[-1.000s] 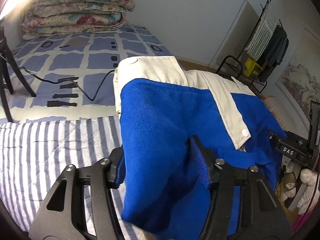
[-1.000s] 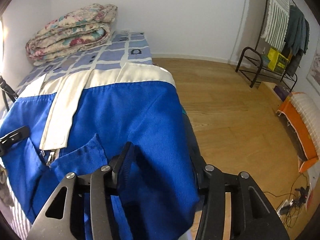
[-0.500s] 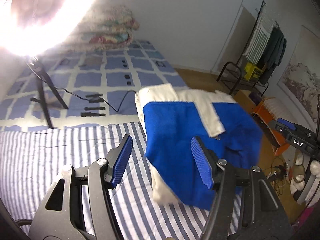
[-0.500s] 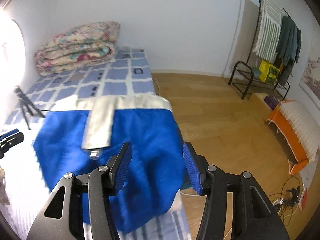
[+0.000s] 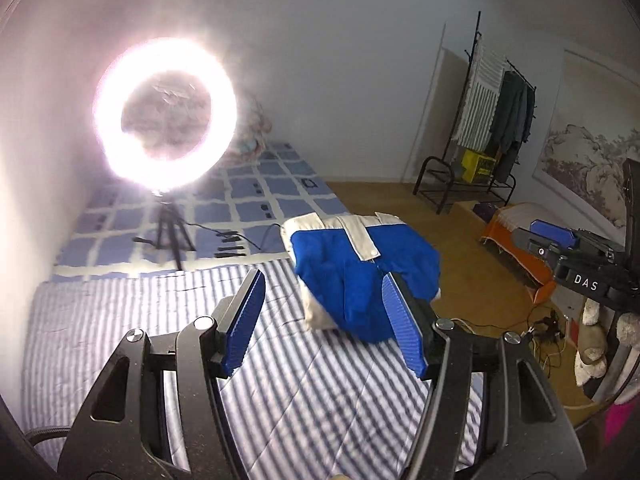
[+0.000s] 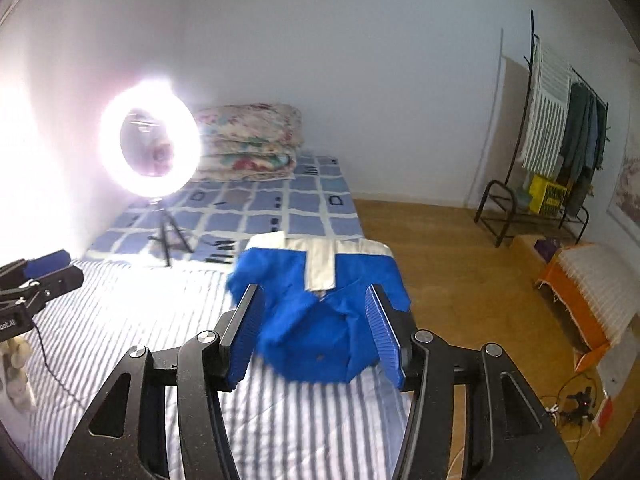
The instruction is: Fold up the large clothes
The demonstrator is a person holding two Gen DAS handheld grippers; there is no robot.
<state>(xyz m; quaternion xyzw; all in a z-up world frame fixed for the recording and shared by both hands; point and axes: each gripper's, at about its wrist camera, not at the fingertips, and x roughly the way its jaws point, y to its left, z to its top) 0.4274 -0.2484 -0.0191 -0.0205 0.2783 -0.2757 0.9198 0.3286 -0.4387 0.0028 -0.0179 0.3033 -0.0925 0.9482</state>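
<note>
Both grippers, left [image 5: 323, 318] and right [image 6: 318, 332], are held wide open and empty, with the folded blue jacket [image 6: 320, 304] seen at frame centre.

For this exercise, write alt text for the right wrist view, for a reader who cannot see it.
A folded blue and cream garment lies on a striped bed, beyond the open, empty right gripper. A lit ring light stands at left.
</note>
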